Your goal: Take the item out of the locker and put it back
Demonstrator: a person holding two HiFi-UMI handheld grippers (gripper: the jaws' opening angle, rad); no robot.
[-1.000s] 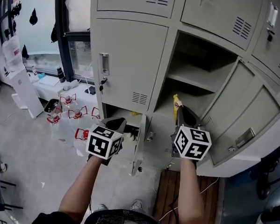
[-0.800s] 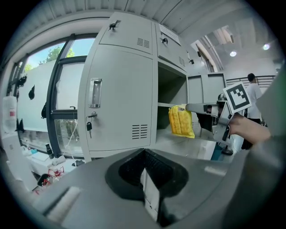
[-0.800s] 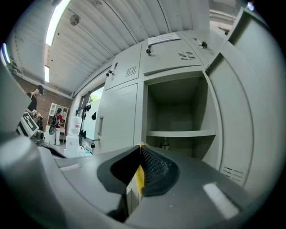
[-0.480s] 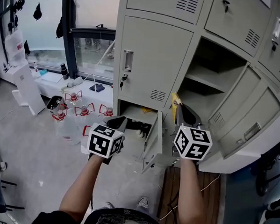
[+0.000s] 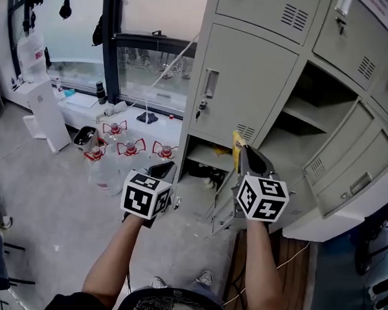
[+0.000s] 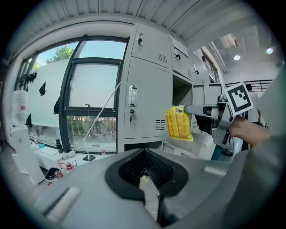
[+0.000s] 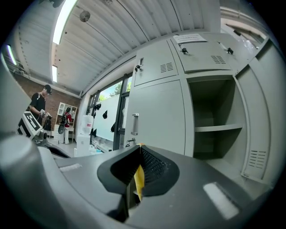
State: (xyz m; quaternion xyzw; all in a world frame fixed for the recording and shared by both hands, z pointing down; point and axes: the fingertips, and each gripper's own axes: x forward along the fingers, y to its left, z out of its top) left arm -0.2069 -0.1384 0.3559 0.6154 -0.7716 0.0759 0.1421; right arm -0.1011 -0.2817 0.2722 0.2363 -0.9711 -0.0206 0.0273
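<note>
My right gripper [image 5: 240, 148] is shut on a yellow packet [image 5: 236, 141], holding it outside the grey lockers, in front of the closed door beside the open compartment [image 5: 312, 122]. In the left gripper view the packet [image 6: 179, 123] hangs from the right gripper [image 6: 185, 108]. The right gripper view shows a yellow strip [image 7: 139, 181] pinched between the jaws, with the open compartment [image 7: 214, 125] and its shelf ahead on the right. To the left of it my left gripper [image 5: 166, 170] is held out level, jaws shut [image 6: 144, 176] and empty.
A lower locker [image 5: 207, 159] stands open with its door [image 5: 223, 201] swung out towards me. Several water bottles with red handles [image 5: 120, 148] sit on the floor by the window. A wooden pallet [image 5: 240, 267] lies under my right arm. People [image 7: 39, 105] stand far off.
The lockers have slid to the right in the head view as I and both grippers moved left along them. The yellow packet stays in the right gripper.
</note>
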